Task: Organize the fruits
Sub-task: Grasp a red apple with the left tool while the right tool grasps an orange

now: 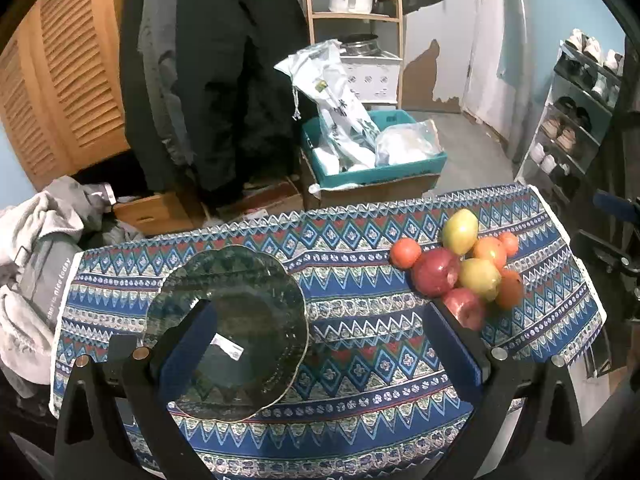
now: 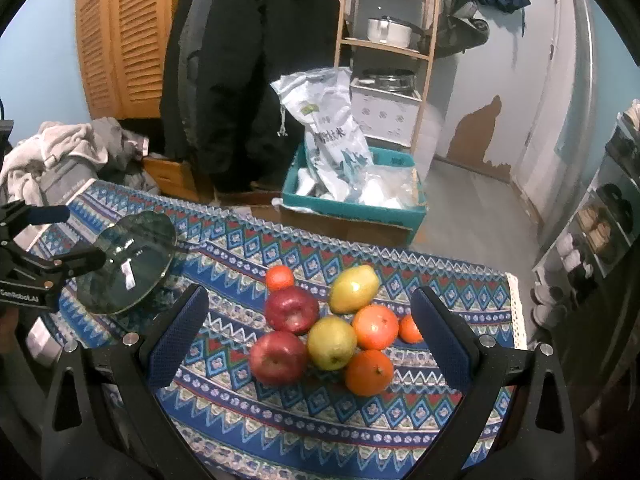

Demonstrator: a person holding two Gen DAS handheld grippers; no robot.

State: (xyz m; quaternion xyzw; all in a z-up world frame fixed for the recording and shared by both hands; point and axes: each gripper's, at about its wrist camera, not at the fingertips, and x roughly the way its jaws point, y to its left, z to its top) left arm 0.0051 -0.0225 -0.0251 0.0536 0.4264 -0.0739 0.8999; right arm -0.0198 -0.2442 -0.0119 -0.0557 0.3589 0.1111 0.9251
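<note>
A clear glass plate [image 1: 256,280] lies on the patterned cloth, left of centre. My left gripper [image 1: 320,340] stands open above the cloth, its left finger [image 1: 188,344] over the plate's near part and nothing held. The fruit pile [image 1: 460,264] sits to its right. In the right wrist view my right gripper [image 2: 312,332] is open around the pile: two red apples [image 2: 278,356], two yellow-green fruits [image 2: 354,288] and several oranges [image 2: 376,326]. No finger touches a fruit. The left gripper [image 2: 84,236] and plate [image 2: 128,260] show at far left.
The clothed table [image 2: 280,420] ends just behind the fruit. Beyond it stand a teal crate of bags [image 2: 352,200], a wooden shelf with pots [image 2: 384,40], hanging dark coats [image 2: 248,60] and a shoe rack [image 1: 572,120]. Laundry [image 1: 36,248] is heaped at the left.
</note>
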